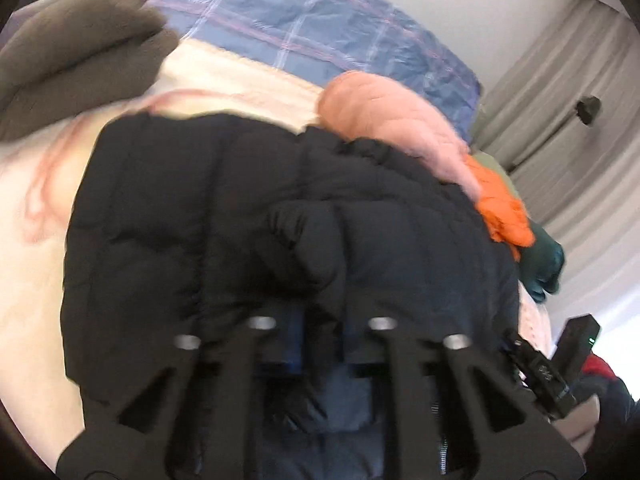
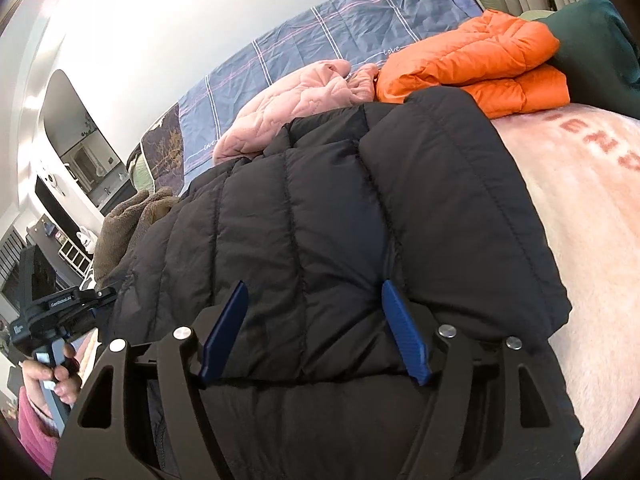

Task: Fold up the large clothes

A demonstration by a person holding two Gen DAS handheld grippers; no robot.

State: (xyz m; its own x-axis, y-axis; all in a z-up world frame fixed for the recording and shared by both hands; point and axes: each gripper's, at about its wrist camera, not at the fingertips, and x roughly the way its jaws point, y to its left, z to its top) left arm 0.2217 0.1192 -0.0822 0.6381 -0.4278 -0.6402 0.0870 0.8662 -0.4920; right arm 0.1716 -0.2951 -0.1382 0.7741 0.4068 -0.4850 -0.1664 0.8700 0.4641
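A black quilted puffer jacket lies folded on a pale pink blanket on the bed; it also fills the left wrist view. My right gripper is open, its blue fingers spread over the jacket's near edge. My left gripper is blurred and pressed into the jacket; its blue fingertips are mostly buried in the fabric, so I cannot tell its state. The left gripper also shows at the left edge of the right wrist view, held in a hand.
A folded orange puffer jacket and a pink quilted garment lie beyond the black jacket. A brown fleece lies at the left, a dark green garment at the right. A blue plaid sheet covers the far bed. Curtains hang behind.
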